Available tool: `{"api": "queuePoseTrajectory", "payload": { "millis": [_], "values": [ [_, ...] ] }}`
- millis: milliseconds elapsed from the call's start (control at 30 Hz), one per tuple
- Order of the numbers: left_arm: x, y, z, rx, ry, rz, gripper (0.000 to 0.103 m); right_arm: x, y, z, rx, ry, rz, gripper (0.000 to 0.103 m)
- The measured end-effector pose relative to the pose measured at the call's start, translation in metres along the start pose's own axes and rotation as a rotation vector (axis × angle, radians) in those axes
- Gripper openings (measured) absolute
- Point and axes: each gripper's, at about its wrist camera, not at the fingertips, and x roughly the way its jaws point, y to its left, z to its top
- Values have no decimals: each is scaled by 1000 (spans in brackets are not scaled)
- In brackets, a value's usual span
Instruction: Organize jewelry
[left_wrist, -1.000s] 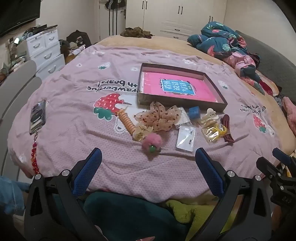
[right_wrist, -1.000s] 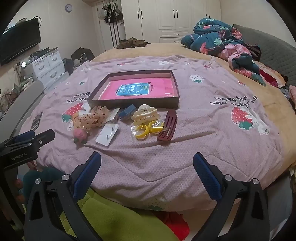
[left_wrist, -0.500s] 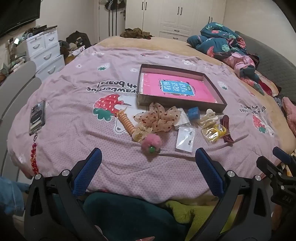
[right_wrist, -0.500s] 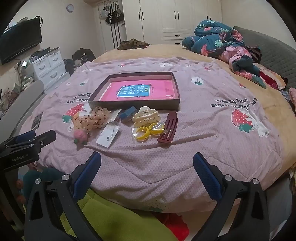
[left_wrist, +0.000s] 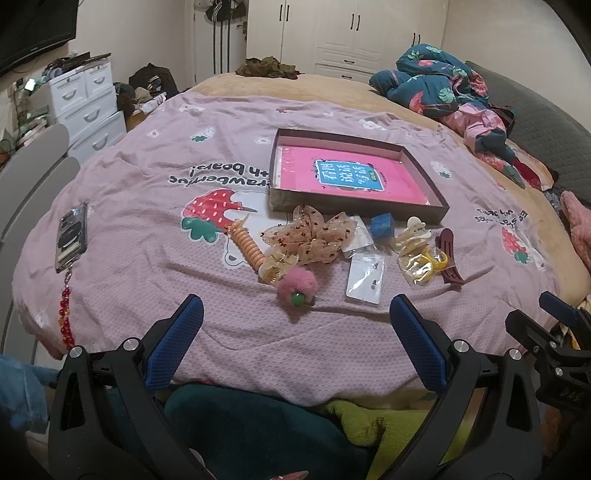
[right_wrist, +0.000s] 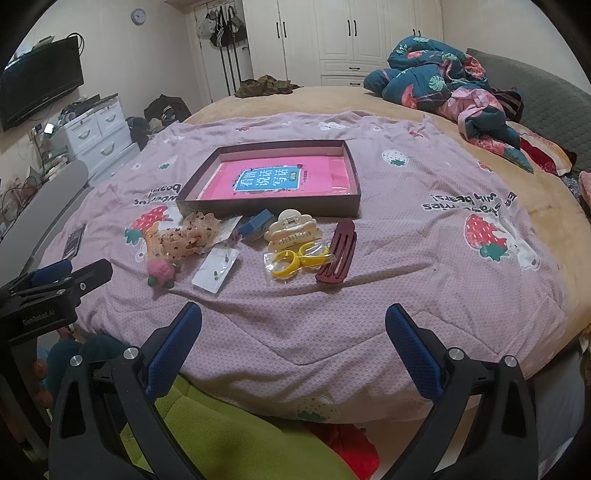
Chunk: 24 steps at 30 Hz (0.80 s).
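Note:
A shallow brown box (left_wrist: 424, 173) (right_wrist: 354, 177) with a pink book inside lies on the pink bedspread. In front of it sit hair accessories: a sheer scrunchie (left_wrist: 317, 236) (right_wrist: 184, 236), an orange spiral tie (left_wrist: 249, 245), a pink pompom (left_wrist: 297, 284) (right_wrist: 160, 271), an earring card (left_wrist: 364, 277) (right_wrist: 216, 269), a blue block (left_wrist: 382, 226) (right_wrist: 256, 223), a cream claw clip (left_wrist: 413, 236) (right_wrist: 291, 230), yellow rings in a bag (left_wrist: 424, 264) (right_wrist: 295, 260) and a maroon clip (left_wrist: 448, 256) (right_wrist: 338, 253). My left gripper (left_wrist: 295, 332) and right gripper (right_wrist: 293, 328) hang open near the bed's front edge, holding nothing.
A phone (left_wrist: 72, 236) with a red bead strap lies at the bedspread's left edge. A bundled floral quilt (left_wrist: 450, 92) sits at the back right. White drawers (left_wrist: 88, 103) and a grey chair back (left_wrist: 29, 177) stand to the left. Green and teal cloth (left_wrist: 258, 435) lies below the grippers.
Both grippers have drifted slightly back and up from the bed; the objects lie as before and both stay open.

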Motion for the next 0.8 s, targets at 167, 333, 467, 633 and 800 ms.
{"api": "queuePoseTrajectory", "payload": {
  "millis": [167,333,467,633,800],
  "values": [
    [-1,-2,1,4,-2,1,94,0,0,-1,2,-1,2,99],
    [-3,-2,3,5,-3,0,94,1,0,-1,2,-1,3,99],
    [-3,-2,3,4,-4,0,94,1,0,0,3,1,2,99],
    [-3,-2,3,5,-2,0,94,0,-1,0,3,0,3,99],
    [-3,-2,3,5,-4,0,94,2,0,-1,2,-1,6,99]
  ]
}}
